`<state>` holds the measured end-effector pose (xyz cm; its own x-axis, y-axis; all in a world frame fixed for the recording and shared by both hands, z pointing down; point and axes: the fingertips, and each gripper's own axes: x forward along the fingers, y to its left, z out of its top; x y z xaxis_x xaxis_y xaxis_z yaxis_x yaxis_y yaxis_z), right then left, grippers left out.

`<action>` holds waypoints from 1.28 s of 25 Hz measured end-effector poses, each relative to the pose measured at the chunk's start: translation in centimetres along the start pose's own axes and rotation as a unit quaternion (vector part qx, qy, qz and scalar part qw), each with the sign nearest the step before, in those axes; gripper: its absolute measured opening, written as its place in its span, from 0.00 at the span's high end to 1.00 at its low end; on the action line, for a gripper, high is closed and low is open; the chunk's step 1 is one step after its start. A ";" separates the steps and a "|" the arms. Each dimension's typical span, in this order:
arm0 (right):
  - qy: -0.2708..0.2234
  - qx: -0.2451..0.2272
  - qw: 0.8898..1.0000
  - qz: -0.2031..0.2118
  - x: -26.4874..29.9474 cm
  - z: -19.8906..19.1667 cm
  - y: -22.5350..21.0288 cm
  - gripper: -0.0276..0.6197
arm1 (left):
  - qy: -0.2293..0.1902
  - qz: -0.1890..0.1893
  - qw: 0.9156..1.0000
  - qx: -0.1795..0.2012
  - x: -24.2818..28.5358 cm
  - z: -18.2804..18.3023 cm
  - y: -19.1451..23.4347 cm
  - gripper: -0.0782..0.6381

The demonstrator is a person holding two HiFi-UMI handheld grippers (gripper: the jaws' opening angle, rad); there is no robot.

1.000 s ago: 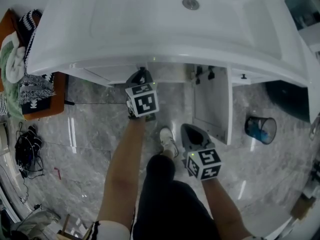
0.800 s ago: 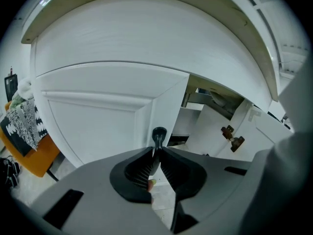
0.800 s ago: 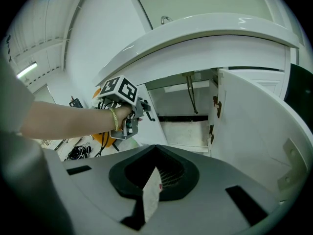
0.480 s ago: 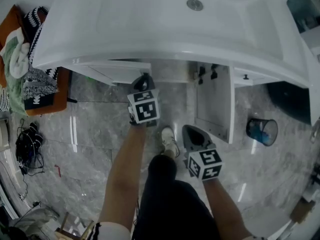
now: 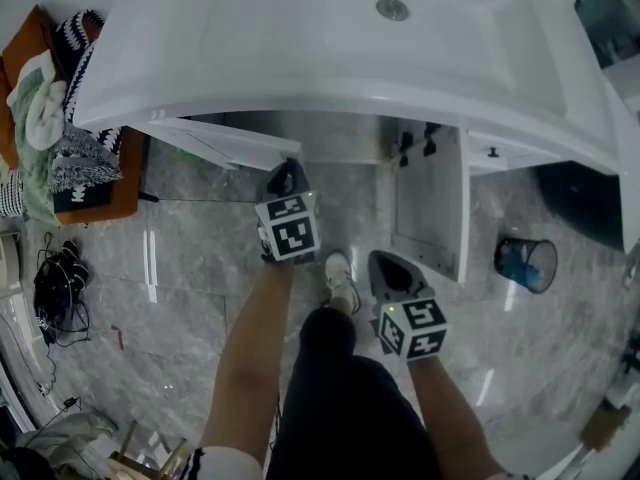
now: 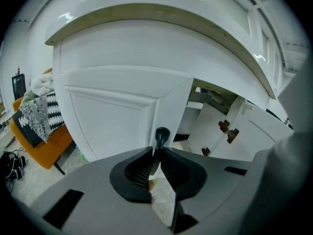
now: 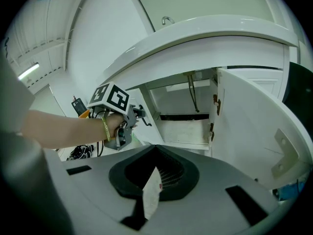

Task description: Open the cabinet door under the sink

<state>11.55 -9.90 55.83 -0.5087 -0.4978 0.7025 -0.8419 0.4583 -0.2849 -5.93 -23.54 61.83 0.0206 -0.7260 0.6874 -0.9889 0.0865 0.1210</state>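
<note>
The white sink (image 5: 350,38) tops a white cabinet with two doors. My left gripper (image 5: 285,176) is shut on the small black knob (image 6: 162,133) of the left door (image 5: 225,140), which stands partly swung out from the cabinet. In the right gripper view the left gripper (image 7: 141,116) shows at that door's edge. The right door (image 5: 430,203) hangs wide open, with the cabinet's inside (image 7: 188,116) exposed. My right gripper (image 5: 388,266) hovers lower, in front of the open right door (image 7: 249,126), jaws together with nothing between them.
An orange chair (image 5: 100,203) piled with clothes stands left of the cabinet. Black cables (image 5: 55,288) lie on the grey marble floor. A dark waste bin (image 5: 520,260) with something blue in it stands at the right. The person's shoe (image 5: 338,280) is below the cabinet. A pipe (image 7: 191,94) hangs inside.
The left gripper has drawn back toward the person with the knob, and the left door has swung further out. The right gripper has stayed put.
</note>
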 end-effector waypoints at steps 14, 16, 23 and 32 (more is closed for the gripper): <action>-0.004 -0.007 1.000 0.003 -0.4 0.1 0.8 0.95 | -0.011 0.014 1.000 -0.015 -2.9 -2.4 1.5 0.82; -0.004 -0.009 1.000 0.005 -0.5 0.1 1.0 0.95 | -0.012 0.019 1.000 -0.018 -3.2 -2.7 1.7 0.82; -0.008 -0.014 1.000 0.004 -0.7 0.4 1.4 0.95 | -0.012 0.022 0.999 -0.020 -4.6 -3.9 2.7 0.82; -0.011 -0.016 1.000 0.004 -0.8 0.0 2.5 0.95 | -0.010 0.025 0.999 -0.031 -6.4 -5.5 4.3 0.82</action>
<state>9.85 -8.42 54.57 -0.5192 -0.5095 0.6862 -0.8320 0.4849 -0.2695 -9.50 -14.78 61.87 -0.0319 -0.7334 0.6790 -0.9776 0.1644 0.1315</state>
